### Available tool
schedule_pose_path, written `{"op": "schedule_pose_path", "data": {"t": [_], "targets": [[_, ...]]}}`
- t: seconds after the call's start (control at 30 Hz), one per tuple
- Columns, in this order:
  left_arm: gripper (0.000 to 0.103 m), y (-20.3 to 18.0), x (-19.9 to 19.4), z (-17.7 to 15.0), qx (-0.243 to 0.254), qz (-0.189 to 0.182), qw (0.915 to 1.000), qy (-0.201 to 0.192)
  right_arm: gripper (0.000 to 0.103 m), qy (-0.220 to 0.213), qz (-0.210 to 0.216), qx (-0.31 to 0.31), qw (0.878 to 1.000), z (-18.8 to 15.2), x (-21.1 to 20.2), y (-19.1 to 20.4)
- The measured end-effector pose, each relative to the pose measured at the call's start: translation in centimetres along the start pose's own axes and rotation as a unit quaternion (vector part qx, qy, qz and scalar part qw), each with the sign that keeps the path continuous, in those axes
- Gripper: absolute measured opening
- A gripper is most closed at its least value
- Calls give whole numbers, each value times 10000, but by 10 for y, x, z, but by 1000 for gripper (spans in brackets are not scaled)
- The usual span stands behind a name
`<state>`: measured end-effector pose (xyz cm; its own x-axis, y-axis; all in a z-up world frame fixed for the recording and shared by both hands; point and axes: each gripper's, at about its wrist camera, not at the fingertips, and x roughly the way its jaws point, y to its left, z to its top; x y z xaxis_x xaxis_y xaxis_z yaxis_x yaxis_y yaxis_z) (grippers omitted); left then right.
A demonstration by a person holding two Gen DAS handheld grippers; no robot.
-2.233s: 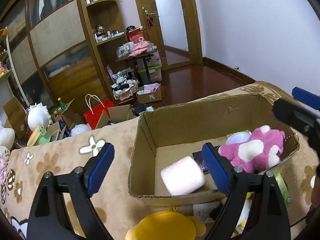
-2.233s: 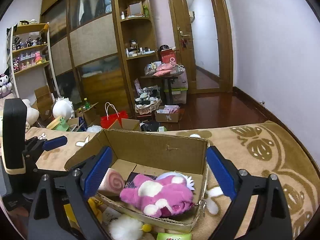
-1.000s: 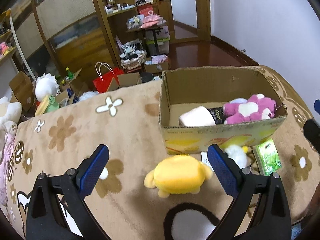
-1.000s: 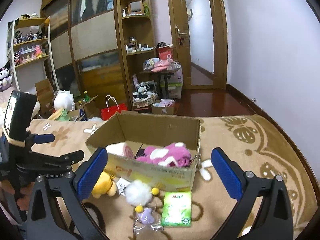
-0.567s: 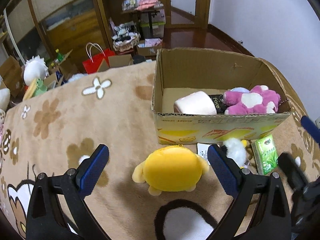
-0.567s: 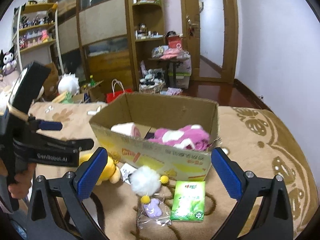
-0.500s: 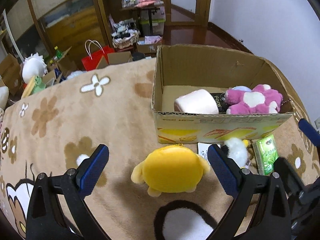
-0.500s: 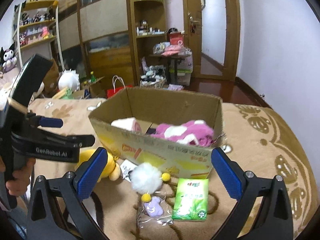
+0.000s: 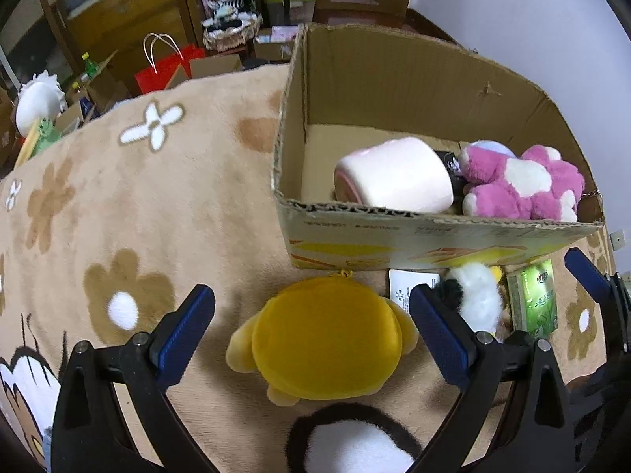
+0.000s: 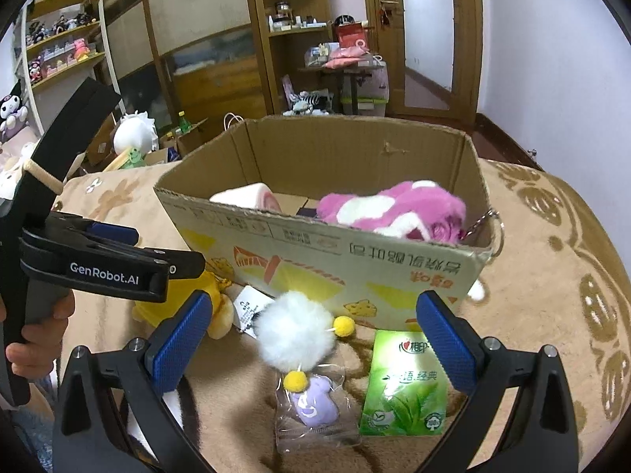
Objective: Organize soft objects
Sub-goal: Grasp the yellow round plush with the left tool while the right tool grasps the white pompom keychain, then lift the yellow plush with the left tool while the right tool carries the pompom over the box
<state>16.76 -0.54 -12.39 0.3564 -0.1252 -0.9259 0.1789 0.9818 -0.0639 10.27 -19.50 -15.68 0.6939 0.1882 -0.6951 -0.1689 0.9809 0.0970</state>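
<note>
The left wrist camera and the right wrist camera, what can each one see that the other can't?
Only the left wrist view shows the whole yellow plush between the open left gripper.

Only the right wrist view shows the purple toy in a clear bag below the open right gripper.

Both show the cardboard box, pink plush, white pompom and green tissue pack.

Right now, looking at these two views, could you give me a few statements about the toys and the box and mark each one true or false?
1. The pink plush lies inside the cardboard box. True.
2. The yellow plush is in the box too. False: it lies on the blanket in front of the box.
3. The left gripper is shut on the yellow plush. False: its jaws stand open around it.
4. The right gripper has open jaws. True.
5. A green packet lies outside the box. True.
</note>
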Motion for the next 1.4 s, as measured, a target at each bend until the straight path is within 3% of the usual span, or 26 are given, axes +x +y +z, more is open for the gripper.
{"op": "schedule_pose_path", "data": {"t": [0.17, 0.8, 0.9, 1.07, 1.23, 1.4], "targets": [[98, 4, 13, -2, -179, -248, 9992, 259, 103, 192, -46, -73, 9998, -3, 15, 4], [98, 4, 51, 1, -196, -92, 9958, 885, 103, 563, -45, -224, 9982, -11, 44, 10], [98, 4, 53, 2, -205, -99, 9954, 927, 93, 606, -9, -306, 9977, -12, 48, 15], [98, 4, 59, 0, -254, -219, 9944, 998, 67, 799, 67, -451, 9958, -15, 60, 20], [97, 5, 65, 1, -244, -194, 9938, 1064, 61, 794, 114, -524, 9954, -18, 64, 24], [96, 1, 73, -2, -152, -41, 9928, 1191, 48, 757, 165, -639, 9949, -17, 67, 32]]}}
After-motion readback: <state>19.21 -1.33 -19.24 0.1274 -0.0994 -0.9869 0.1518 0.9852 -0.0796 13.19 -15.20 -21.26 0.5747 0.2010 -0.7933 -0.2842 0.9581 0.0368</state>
